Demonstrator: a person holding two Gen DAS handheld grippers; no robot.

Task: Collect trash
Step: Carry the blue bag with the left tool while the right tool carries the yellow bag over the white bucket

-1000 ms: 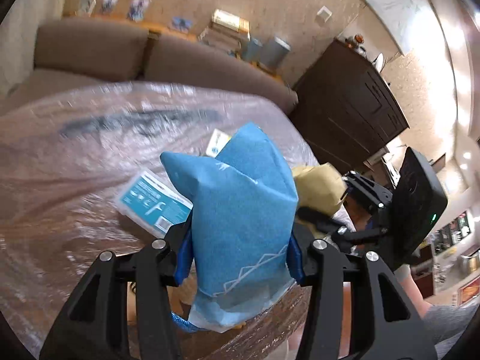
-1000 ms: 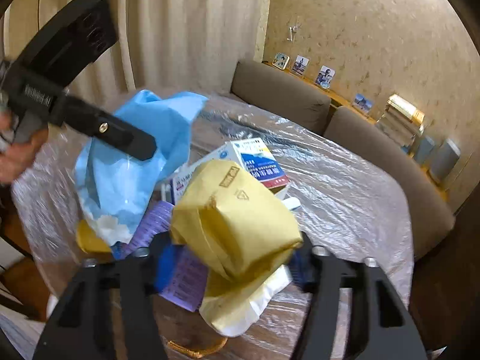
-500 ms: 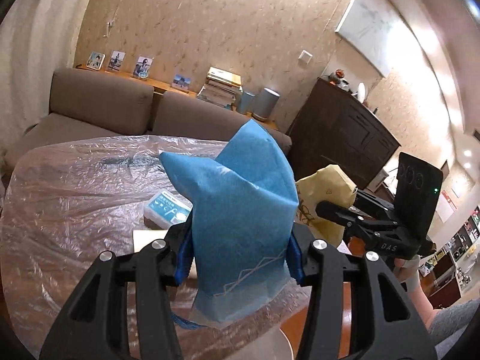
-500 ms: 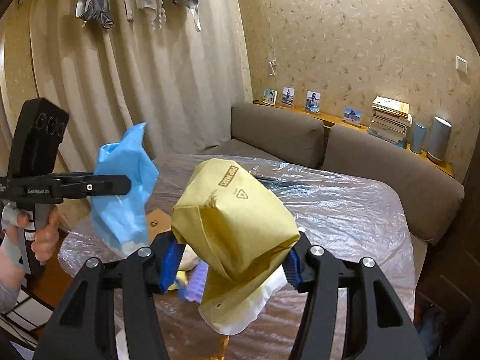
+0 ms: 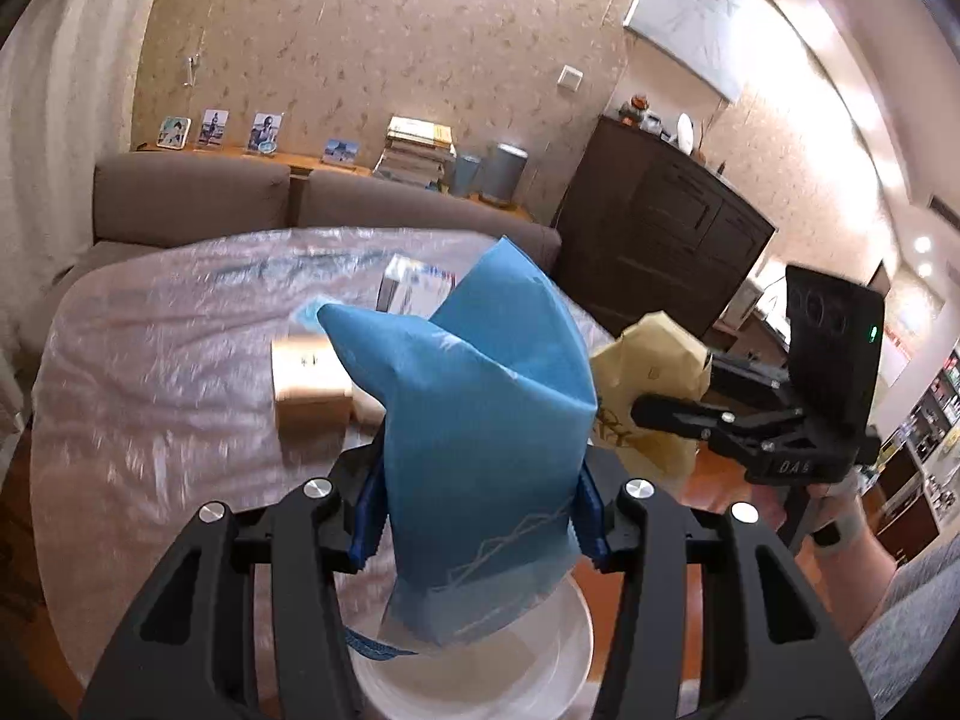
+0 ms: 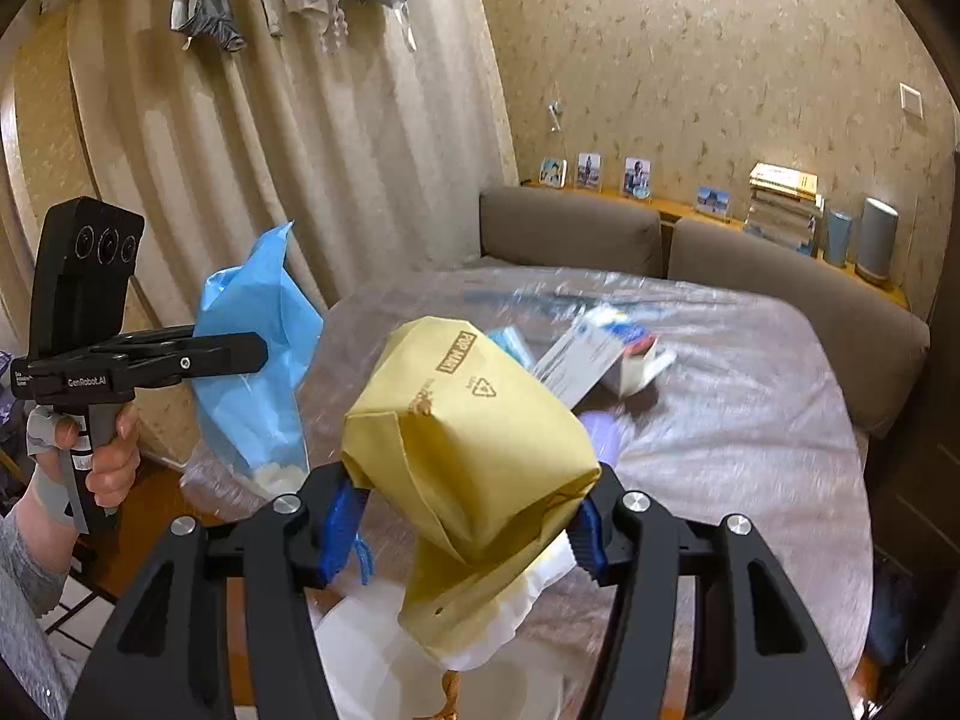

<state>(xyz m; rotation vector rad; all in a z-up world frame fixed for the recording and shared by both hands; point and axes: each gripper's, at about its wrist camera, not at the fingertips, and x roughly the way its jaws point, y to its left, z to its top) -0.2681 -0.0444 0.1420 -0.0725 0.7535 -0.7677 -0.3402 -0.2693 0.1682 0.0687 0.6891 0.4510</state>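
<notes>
We see the left hand-held gripper (image 5: 480, 516) clamped narrowly on a crumpled blue paper bag (image 5: 480, 408), raised above the plastic-covered round desk (image 5: 150, 372). Our right hand-held gripper (image 6: 462, 516) likewise pinches a crumpled yellow paper bag (image 6: 474, 450), lifted over a white round bin (image 5: 480, 672) beside the desk's edge.
</notes>
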